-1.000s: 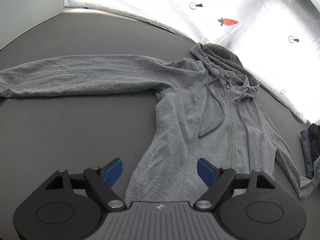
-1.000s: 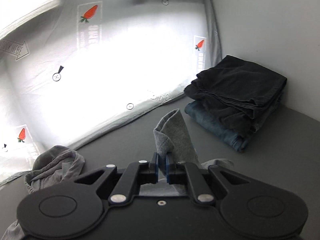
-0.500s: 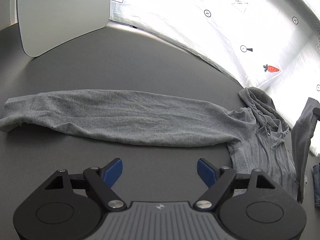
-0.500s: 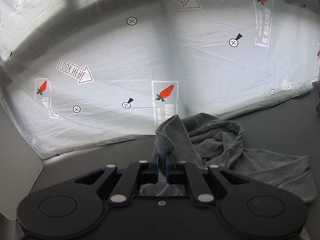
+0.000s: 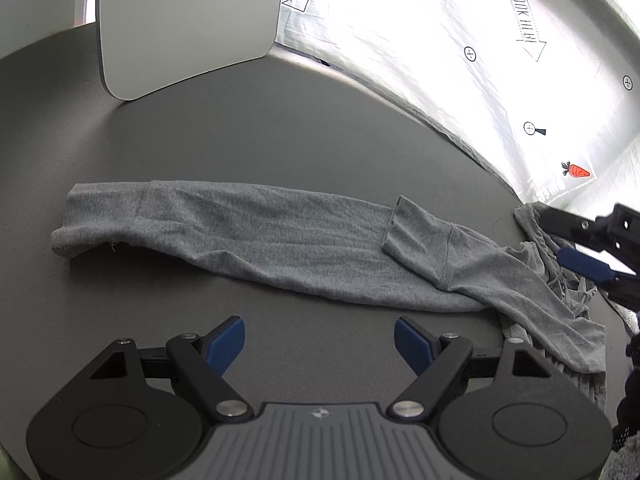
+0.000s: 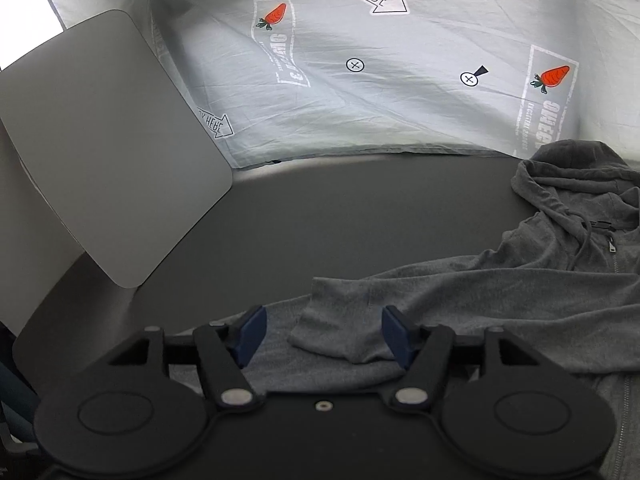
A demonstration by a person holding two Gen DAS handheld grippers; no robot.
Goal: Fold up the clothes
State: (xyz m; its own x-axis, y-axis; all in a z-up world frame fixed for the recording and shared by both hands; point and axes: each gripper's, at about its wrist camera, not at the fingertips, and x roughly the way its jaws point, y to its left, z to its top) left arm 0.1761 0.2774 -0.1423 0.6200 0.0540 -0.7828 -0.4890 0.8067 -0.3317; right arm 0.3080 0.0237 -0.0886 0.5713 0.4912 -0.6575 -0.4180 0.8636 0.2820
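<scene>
Left wrist view
Left gripper [image 5: 319, 340]: jaws wide apart, holding nothing, above bare dark table [image 5: 248, 128].
Grey hoodie [image 5: 472, 276]: flat on the table; long sleeve [image 5: 248, 236] stretched out left, second cuff [image 5: 416, 226] laid over it.

Right wrist view
Right gripper [image 6: 323, 335]: spread wide, empty, just over that cuff [image 6: 340, 328].
Hood [image 6: 576, 176]: far right, near the printed sheet [image 6: 400, 92].

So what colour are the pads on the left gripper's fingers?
Blue, on black arms; the pads show best in the left wrist view.

Setting: we log a staged recording booth, not a home. Evidence: dark grey counter [image 6: 340, 216]; white backdrop sheet [image 6: 400, 112] printed with carrots, crosshair markers and "LOOK HERE" arrows; grey panel [image 6: 108, 152] propped alongside.
</scene>
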